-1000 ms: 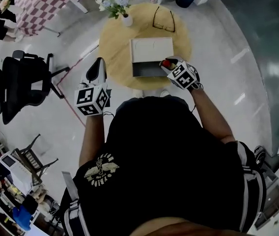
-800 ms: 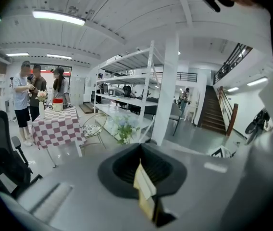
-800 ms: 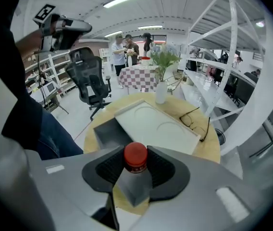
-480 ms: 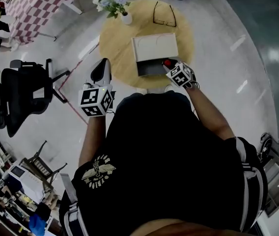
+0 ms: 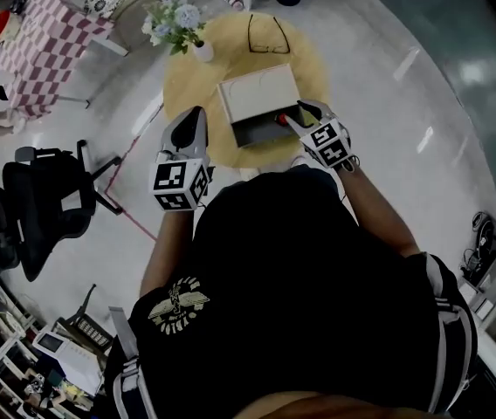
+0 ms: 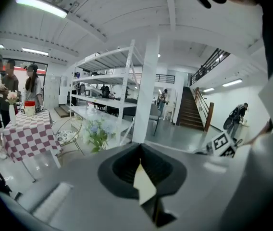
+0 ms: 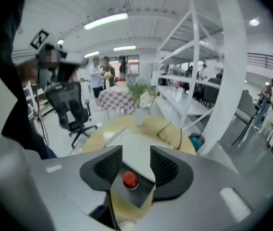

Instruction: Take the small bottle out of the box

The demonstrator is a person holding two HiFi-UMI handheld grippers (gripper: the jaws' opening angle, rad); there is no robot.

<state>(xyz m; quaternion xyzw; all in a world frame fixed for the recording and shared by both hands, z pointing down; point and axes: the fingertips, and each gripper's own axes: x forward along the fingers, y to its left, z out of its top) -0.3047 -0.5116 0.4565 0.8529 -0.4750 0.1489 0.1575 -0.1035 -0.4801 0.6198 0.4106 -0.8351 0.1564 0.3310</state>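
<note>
The right gripper (image 7: 130,163), ribbed black pads on smooth grey shells, has just been opening; its jaws stand wide and grip nothing. The small bottle (image 7: 130,179), round red cap up, sits untouched just below and between them in the flat white box (image 5: 257,92), in its dark open tray. Bare round wooden table (image 5: 185,81) flanks it.

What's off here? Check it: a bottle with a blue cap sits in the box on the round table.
The colour is wrong: the bottle has a red cap, not a blue one, as the right gripper view shows. The rest holds: it sits in the box on the round table.
</note>
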